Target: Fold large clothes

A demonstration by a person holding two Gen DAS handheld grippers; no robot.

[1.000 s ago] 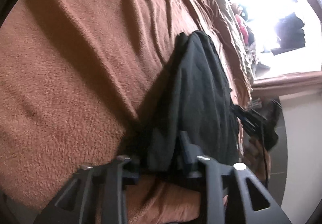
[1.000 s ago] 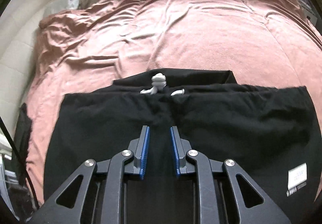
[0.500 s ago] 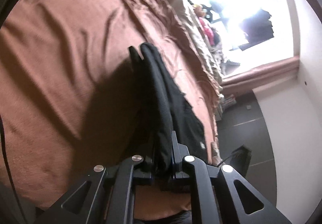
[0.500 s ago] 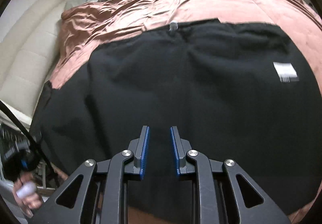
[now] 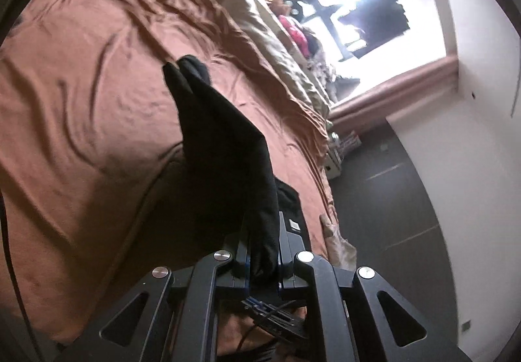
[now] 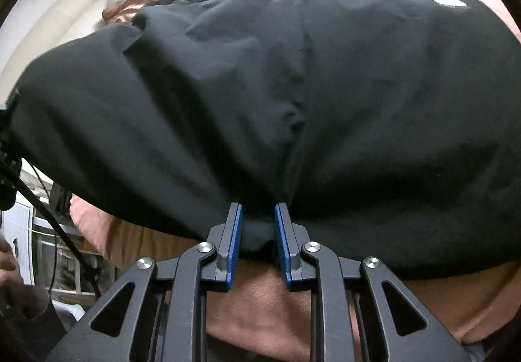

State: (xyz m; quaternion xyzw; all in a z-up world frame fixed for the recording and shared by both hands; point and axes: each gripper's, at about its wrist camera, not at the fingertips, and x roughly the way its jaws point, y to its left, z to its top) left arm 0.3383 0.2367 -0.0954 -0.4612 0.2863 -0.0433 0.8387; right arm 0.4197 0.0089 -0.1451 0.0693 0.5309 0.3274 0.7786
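Note:
A large black garment (image 6: 293,95) with a white label (image 6: 446,0) is held up over a brown bedspread (image 6: 270,306). My right gripper (image 6: 257,215) is shut on the garment's near edge, fabric bunched between the blue pads (image 6: 235,231). In the left wrist view the same garment (image 5: 224,147) stretches away from me as a taut, folded strip above the bedspread (image 5: 81,95). My left gripper (image 5: 263,248) is shut on its near end.
A beige pillow (image 5: 234,4) and rumpled bedding lie at the far side of the bed. A bright window (image 5: 351,4) and a white wall stand beyond. Dark floor (image 5: 390,199) runs along the bed's right edge. A person's hand and cables (image 6: 39,199) show at left.
Both grippers have lifted and pulled the garment toward me. It has come off the bed and now fills the right view. The left gripper has closed tighter on the fabric.

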